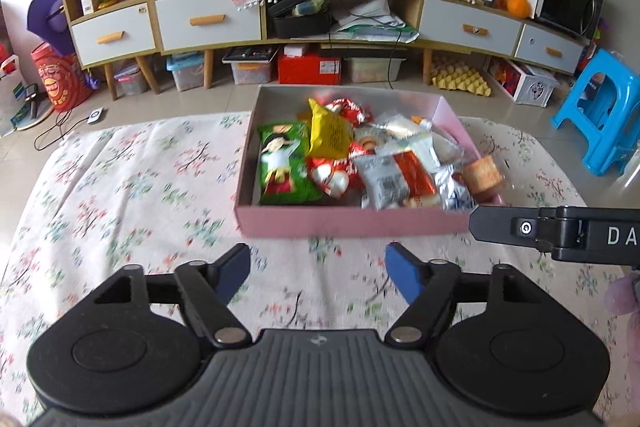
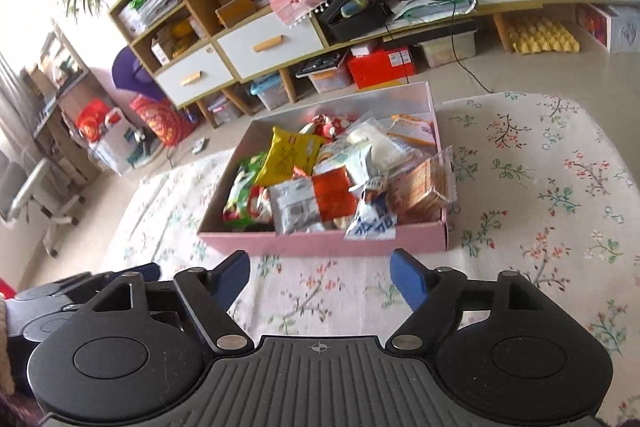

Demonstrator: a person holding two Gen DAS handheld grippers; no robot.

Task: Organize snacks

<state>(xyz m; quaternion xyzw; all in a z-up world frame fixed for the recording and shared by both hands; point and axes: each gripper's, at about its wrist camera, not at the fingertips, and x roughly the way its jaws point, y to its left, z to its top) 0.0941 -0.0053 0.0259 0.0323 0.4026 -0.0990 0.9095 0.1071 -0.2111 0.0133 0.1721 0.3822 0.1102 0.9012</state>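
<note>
the left gripper [image 1: 318, 269] and right gripper [image 2: 320, 273] are both hanging with jaws apart and nothing between them, blue pads over the floral cloth [image 1: 132, 187]. just above, mid-frame, the pink cardboard box [image 1: 360, 223] is holding the snacks [image 1: 338, 135] — crinkly foil and clear plastic packets, piled loosely. no packet is showing on the cloth, so the sorting is probably nearly done — the edges are blurring.

bare tablecloth [image 1: 140, 187], pink box [image 1: 352, 223] crammed full

Snacks [image 1: 344, 163] in box [image 1: 360, 225] on table [image 1: 120, 187]
</note>
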